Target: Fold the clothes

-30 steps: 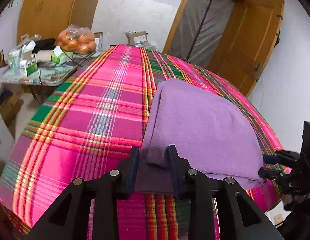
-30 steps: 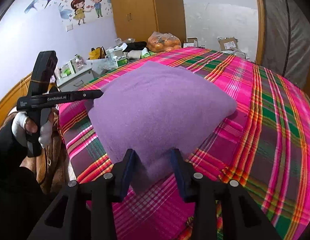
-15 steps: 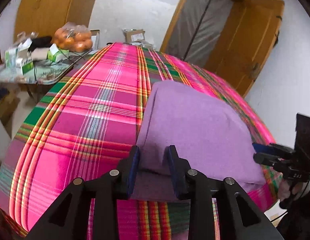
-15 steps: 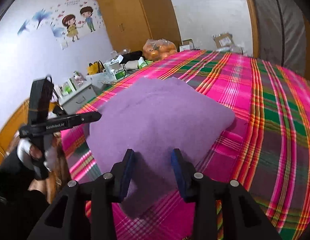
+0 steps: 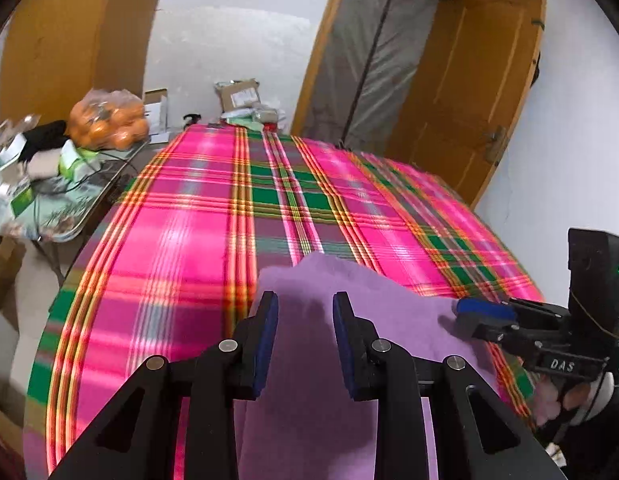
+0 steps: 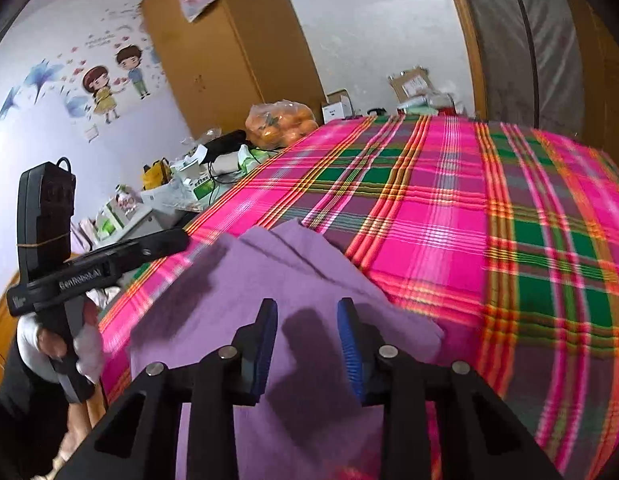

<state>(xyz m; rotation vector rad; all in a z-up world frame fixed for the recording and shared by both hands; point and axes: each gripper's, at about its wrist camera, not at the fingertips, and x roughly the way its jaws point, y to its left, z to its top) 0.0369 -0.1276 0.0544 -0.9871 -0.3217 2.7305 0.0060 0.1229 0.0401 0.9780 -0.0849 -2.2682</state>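
The left tongs [image 5: 305, 316] occupy the lower centre of the left wrist view with both blue-lined jaws spread apart, the purple cloth [image 5: 373, 320] showing in the gap and passing beneath them; whether the pads touch the fabric cannot be determined. The right tongs [image 6: 307, 322] sit likewise at the lower centre of the right wrist view, jaws apart, over the same purple cloth [image 6: 269, 280], nothing pinched between them. The cloth lies folded in several layers at the near edge of a bed covered with a pink, green and orange plaid sheet [image 5: 213, 220], with layered edges visible toward the centre of the right wrist view. In the left wrist view the right tongs [image 5: 469, 312] appear at the right edge, tips resting at the cloth's right side, gripped by a hand [image 5: 565, 396]. In the right wrist view the left tongs [image 6: 165, 240] enter from the left, held by a gloved hand [image 6: 61, 344], tip near the cloth's left corner. A bag of oranges [image 6: 279, 124] stands on a cluttered bench [image 5: 65, 216] beside the bed, toward the upper left. A wooden door [image 5: 461, 92] stands open at upper right.
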